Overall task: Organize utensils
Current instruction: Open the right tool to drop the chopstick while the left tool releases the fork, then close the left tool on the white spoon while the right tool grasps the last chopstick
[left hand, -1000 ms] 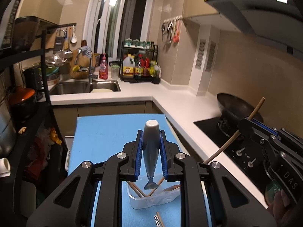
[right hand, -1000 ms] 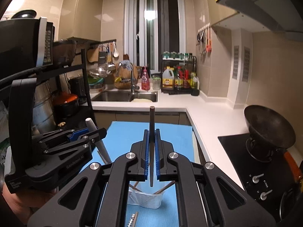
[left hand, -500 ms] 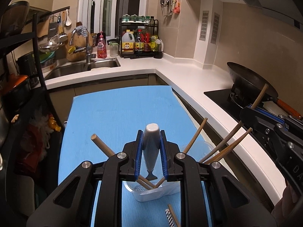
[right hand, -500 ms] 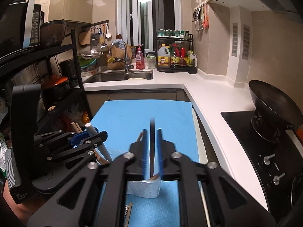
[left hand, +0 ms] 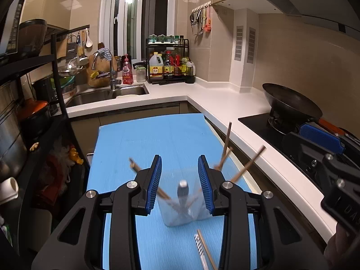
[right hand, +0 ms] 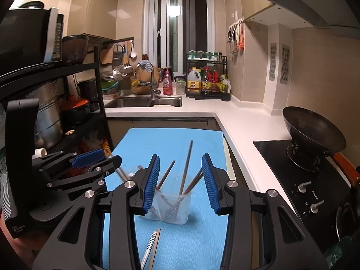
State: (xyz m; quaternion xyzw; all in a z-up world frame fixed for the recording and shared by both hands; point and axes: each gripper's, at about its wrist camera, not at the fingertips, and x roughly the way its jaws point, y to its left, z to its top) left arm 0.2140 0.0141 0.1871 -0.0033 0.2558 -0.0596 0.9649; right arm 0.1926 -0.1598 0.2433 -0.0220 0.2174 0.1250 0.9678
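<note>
A second ago the left gripper [left hand: 180,184] was clamped on a grey-handled utensil [left hand: 182,190] and the right gripper [right hand: 180,180] on a dark chopstick [right hand: 186,168]; both have since let go. The left jaws are now opening with nothing pressed between the blue pads, and the grey-handled utensil stands blurred in the clear cup [left hand: 183,213] beyond them at 12 o'clock. The right jaws are opening too, pads apart, and the dark chopstick leans upright in the same clear cup [right hand: 166,209] among several wooden chopsticks [right hand: 165,175]. The cup held fewer sticks a second ago.

In the left view wooden sticks fan out of the cup toward 10 and 2 o'clock. A patterned utensil and a stick [left hand: 203,247] lie flat on the mat just in front of the cup at 6 o'clock, seen also in the right view [right hand: 151,245].

The cup sits on a blue mat [left hand: 157,135]. A white countertop [left hand: 220,103] bends round at 1 o'clock, with a sink [left hand: 108,93] at 11, a bottle rack [left hand: 168,65] at 12, and a black wok [left hand: 290,103] on the hob at 3 o'clock. A black shelf [right hand: 67,72] of pots stands at 9 o'clock
</note>
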